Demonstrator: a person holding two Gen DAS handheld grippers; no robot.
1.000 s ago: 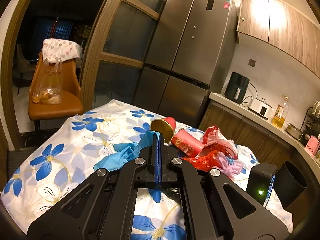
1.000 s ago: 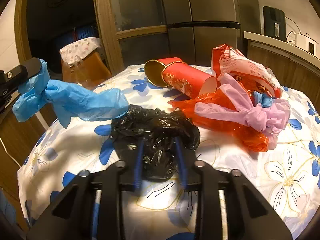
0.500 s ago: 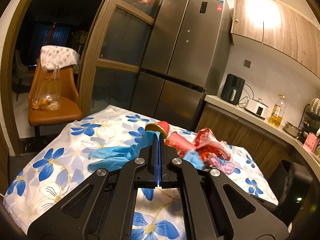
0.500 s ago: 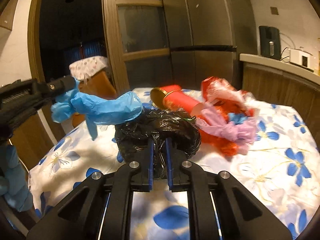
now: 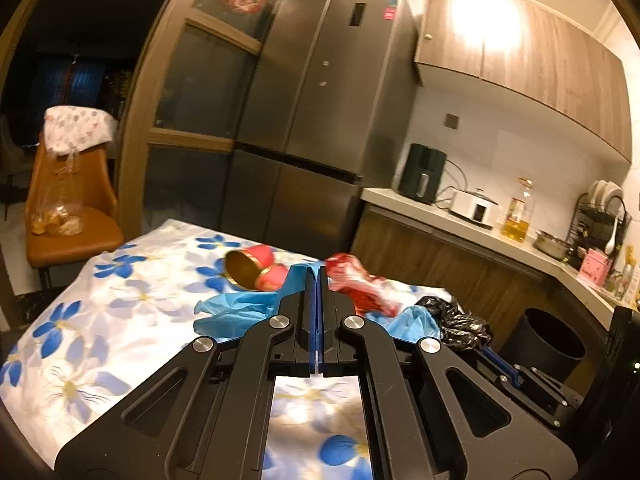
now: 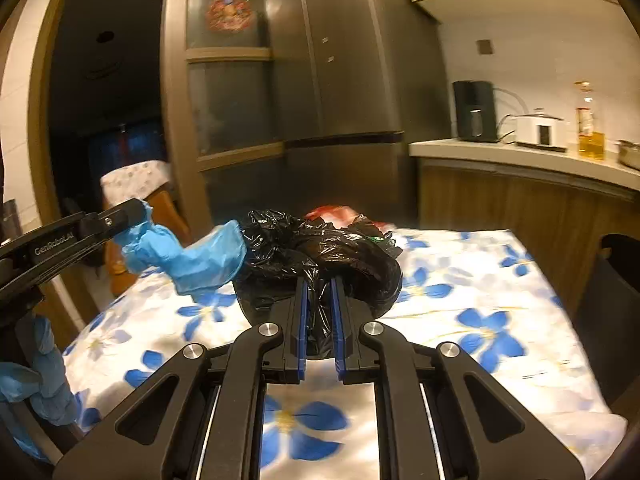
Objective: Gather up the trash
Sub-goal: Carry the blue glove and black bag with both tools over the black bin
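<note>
**Both grippers loaded, bin to the right**

Left wrist view: the left gripper has its fingers pinched together on a blue glove, which droops limp above the flowered tablecloth. A black bin stands off the cloth's right edge, below the counter. To do this step well, carry each piece fully over the bin's mouth before letting go; the glove is floppy and its hanging end could catch the rim. Left on the cloth, beyond the glove, are a red tube and a red wrapper.

Right wrist view: the right gripper has its fingers narrow, clamped on a crumpled black bag raised above the cloth. The bag is glossy, wrinkled and bulky, bulging to both sides of the fingers. The bin's edge shows to the right of the cloth.
</note>
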